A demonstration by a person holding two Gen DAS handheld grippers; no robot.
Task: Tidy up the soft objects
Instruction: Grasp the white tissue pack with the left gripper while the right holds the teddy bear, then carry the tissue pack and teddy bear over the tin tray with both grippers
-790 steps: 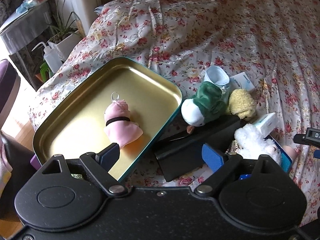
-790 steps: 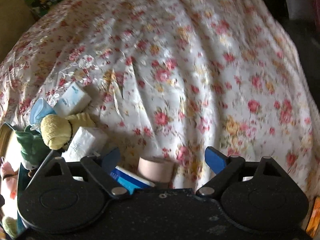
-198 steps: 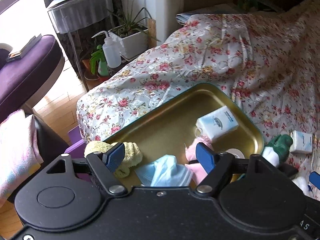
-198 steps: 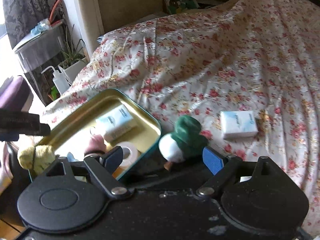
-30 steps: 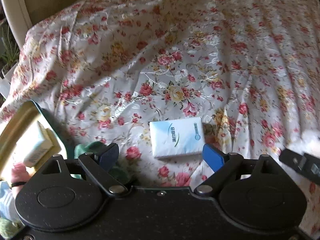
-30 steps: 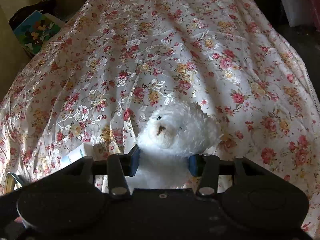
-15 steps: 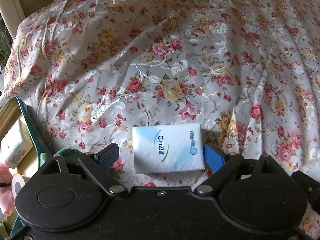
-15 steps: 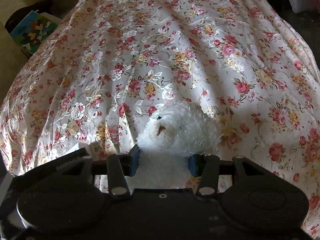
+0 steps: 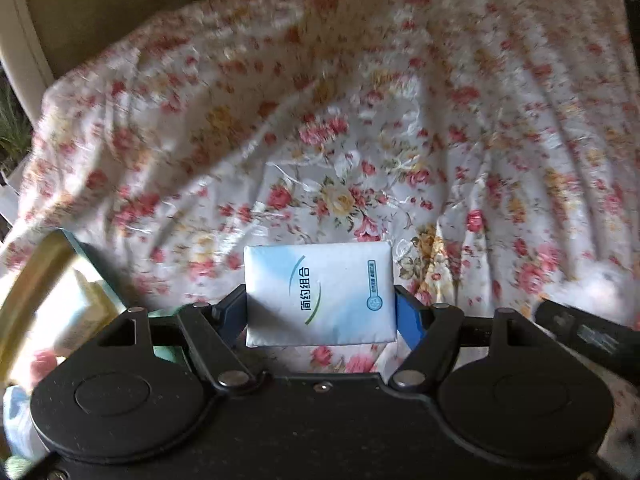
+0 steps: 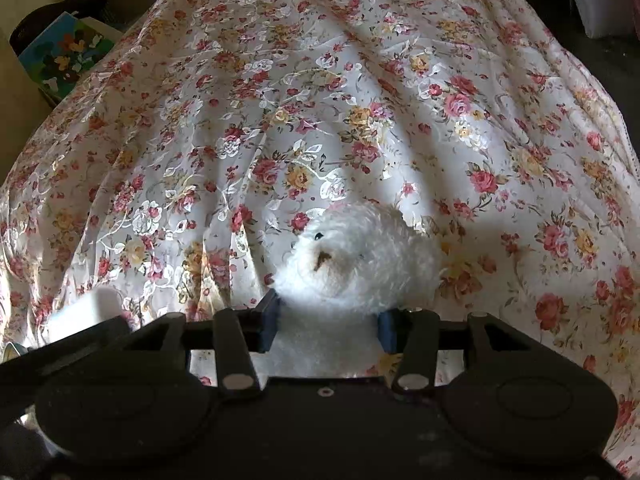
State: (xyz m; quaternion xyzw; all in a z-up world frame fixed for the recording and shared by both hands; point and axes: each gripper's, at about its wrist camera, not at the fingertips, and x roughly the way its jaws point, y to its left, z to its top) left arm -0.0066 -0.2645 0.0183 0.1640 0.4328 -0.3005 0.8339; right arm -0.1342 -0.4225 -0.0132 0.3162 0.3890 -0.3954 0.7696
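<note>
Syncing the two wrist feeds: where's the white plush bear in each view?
Left wrist: the white plush bear shows only as a blurred white patch at the far right edge, above the other tool's black body.
Right wrist: the bear sits at lower centre, face up, clamped in the right tool.
Shared landmark: the floral bedspread, filling both pictures.

Left hand-held gripper (image 9: 320, 314) clamped snug, blue pads pressing inward; right hand-held gripper (image 10: 326, 326) squeezed tight too, level.
</note>
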